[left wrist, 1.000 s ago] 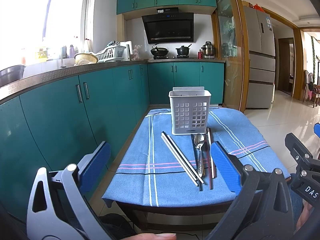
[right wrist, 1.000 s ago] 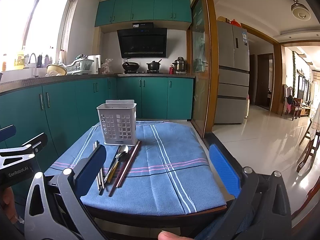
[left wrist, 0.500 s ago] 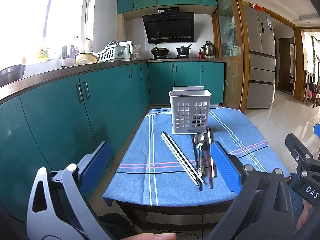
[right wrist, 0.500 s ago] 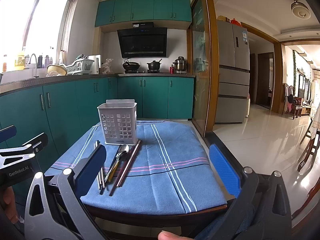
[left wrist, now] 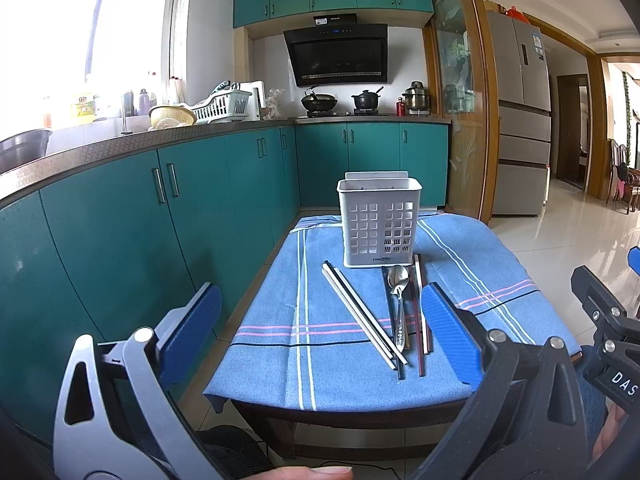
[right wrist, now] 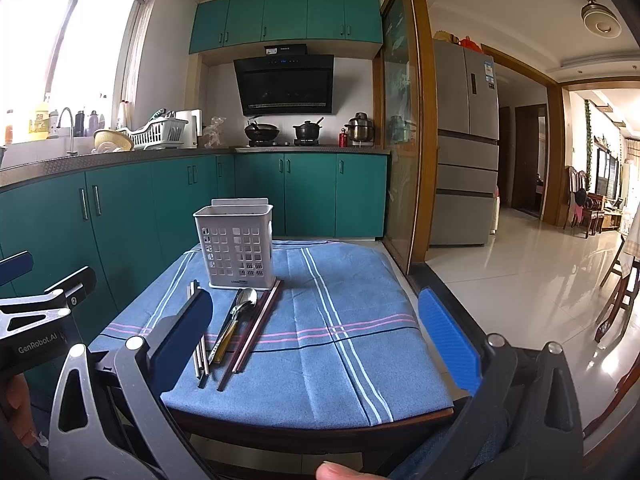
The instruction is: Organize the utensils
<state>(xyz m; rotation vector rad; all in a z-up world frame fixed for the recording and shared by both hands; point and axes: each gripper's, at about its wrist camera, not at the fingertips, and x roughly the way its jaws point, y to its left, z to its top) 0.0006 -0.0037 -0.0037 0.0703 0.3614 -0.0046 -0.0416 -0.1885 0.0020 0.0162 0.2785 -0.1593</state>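
Observation:
A white perforated utensil holder (left wrist: pixel 379 224) stands upright at the far end of a small table with a blue striped cloth (left wrist: pixel 320 336); it also shows in the right wrist view (right wrist: pixel 236 246). In front of it lie a pair of silver chopsticks (left wrist: pixel 360 312), a metal spoon (left wrist: pixel 398 300) and dark chopsticks (left wrist: pixel 421 316). The right wrist view shows the spoon (right wrist: pixel 239 312) and dark chopsticks (right wrist: pixel 256 326) too. My left gripper (left wrist: pixel 320 336) and right gripper (right wrist: pixel 316 332) are both open and empty, held before the table's near edge.
Teal cabinets (left wrist: pixel 120 248) and a counter with a dish rack (left wrist: pixel 220 106) run along the left. A stove with pots (left wrist: pixel 344 100) is at the back. A fridge (right wrist: pixel 466 140) and a tiled floor (right wrist: pixel 540 280) lie to the right.

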